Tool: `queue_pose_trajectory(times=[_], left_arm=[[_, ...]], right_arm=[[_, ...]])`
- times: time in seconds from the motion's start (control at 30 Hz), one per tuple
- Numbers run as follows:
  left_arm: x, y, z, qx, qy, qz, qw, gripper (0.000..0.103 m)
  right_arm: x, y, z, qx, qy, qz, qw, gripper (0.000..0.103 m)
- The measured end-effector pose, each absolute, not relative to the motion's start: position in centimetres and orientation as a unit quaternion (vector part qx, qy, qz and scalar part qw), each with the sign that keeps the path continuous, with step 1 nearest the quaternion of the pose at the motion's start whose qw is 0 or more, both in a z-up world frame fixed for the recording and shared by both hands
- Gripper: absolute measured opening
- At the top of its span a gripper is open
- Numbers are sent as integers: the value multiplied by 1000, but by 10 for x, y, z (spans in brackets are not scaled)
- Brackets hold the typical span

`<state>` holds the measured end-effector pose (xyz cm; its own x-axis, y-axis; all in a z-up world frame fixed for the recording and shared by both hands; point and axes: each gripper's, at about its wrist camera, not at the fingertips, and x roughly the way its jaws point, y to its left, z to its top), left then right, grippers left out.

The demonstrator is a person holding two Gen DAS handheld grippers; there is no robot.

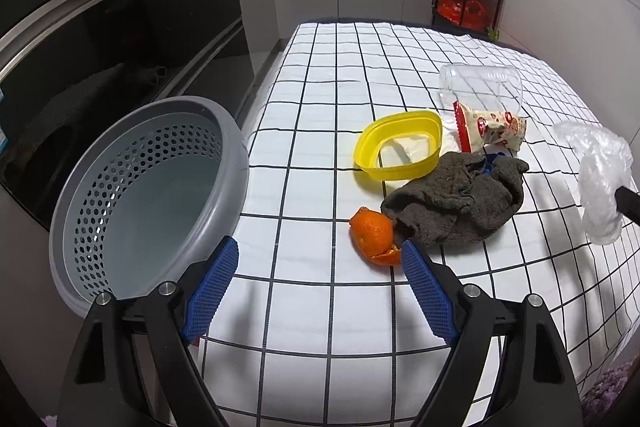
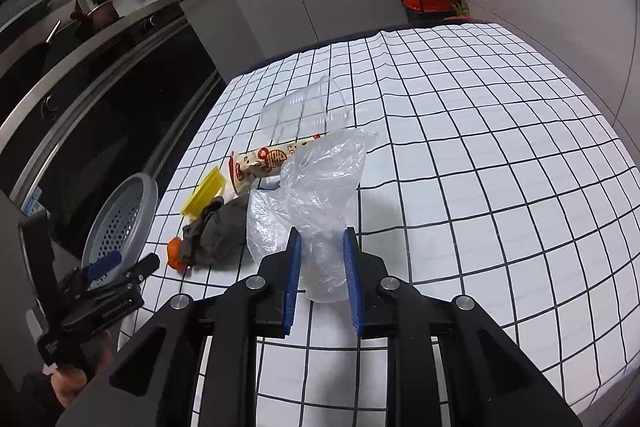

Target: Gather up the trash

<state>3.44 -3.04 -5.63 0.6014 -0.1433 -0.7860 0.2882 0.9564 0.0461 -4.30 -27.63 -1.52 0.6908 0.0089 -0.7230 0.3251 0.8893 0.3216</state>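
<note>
- Presently the right gripper point(image 2: 322, 247) is clamped on a clear plastic bag point(image 2: 316, 183); the blue pads point(image 2: 295, 267) press its crumpled neck from both sides, and the rest of the bag billows up past the fingertips, off the table point(image 2: 480, 147).
- From the left wrist view the same bag point(image 1: 600, 183) hangs at the right edge, clear of the cloth, with only a black tip of the right gripper showing beside it.
- Left gripper point(image 1: 320, 255) stands wide open with nothing between its jaws; it hovers over the table's near edge. Orange peel point(image 1: 374, 237) lies just beside its right pad point(image 1: 426, 291).
- Grey basket point(image 1: 152, 195) sits tilted at the table's left edge, just beside the left pad; its inside looks bare.
- Remaining items are clustered mid-table: dark rag point(image 1: 456, 199) touching the peel, yellow tub point(image 1: 398, 145), printed wrapper point(image 1: 492, 131), clear cup point(image 1: 480, 87) on its side.
- A blue object under the rag is mostly hidden; cannot identify.
- Both grippers point downward at a slant. A hand point(image 2: 70, 383) is barely visible below the left gripper in the right wrist view.
</note>
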Motion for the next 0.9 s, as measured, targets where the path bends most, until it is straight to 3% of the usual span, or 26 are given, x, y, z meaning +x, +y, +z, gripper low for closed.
queue_pose_trajectory(times=[0.6,0.8,0.87,0.9], left_arm=[[46,-42,-79,54,458,-142,876,79],[49,-42,-76,40,456,-163,874,43],[49,-41,-75,37,457,-174,872,22],[48,-42,-75,38,457,-179,871,19]], right_arm=[[-38,-267,-15,219,386,-59,894,21],[-37,-267,-16,218,388,-56,894,21],[-38,-267,-16,218,388,-55,894,21],[-38,-267,-16,218,388,-55,894,21]])
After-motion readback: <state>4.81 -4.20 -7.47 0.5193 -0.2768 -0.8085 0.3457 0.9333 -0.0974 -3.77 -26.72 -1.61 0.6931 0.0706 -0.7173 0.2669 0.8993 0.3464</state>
